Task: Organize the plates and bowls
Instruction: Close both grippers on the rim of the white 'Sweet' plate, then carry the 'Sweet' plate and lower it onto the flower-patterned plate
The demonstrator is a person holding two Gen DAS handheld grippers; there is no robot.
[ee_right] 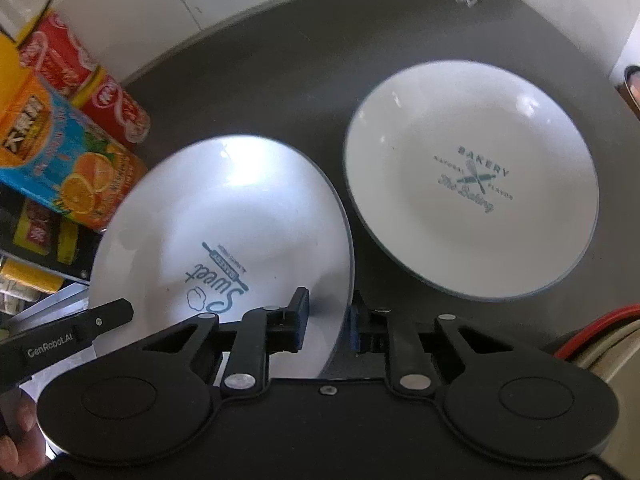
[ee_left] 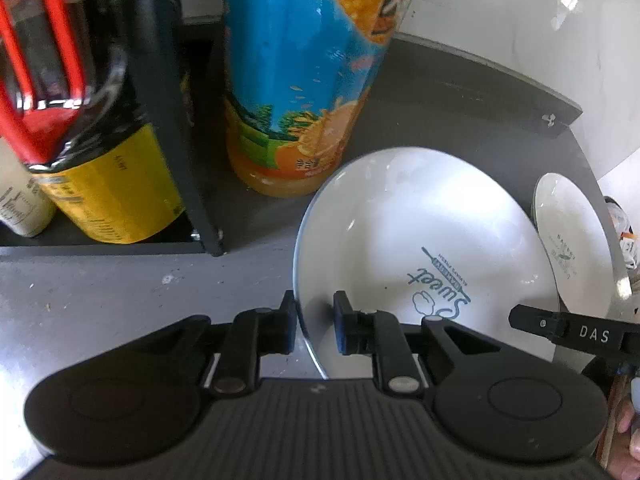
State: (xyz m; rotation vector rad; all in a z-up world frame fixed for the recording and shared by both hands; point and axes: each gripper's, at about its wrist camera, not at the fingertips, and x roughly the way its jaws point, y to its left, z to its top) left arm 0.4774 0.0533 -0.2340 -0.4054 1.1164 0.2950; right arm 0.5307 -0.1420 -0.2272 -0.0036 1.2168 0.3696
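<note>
Left gripper has its two fingers set either side of the near-left rim of the "Sweet" plate, one finger outside the edge and one over the white inside, narrowed around it though a sliver of gap shows, so I cannot tell whether the pads press. Right gripper straddles the same plate's opposite rim, left finger on the white face, right finger below the edge over the dark table; again narrow, grip uncertain. The plate looks tilted, raised on one side (hard to be sure through this lens). Just beside it, to its right, the "Bakery" plate lies flat on the table, the two rims near but apart. Behind the "Sweet" plate stands the orange juice bottle, with red cans further back and a yellow-labelled dark bottle on a black shelf.
</note>
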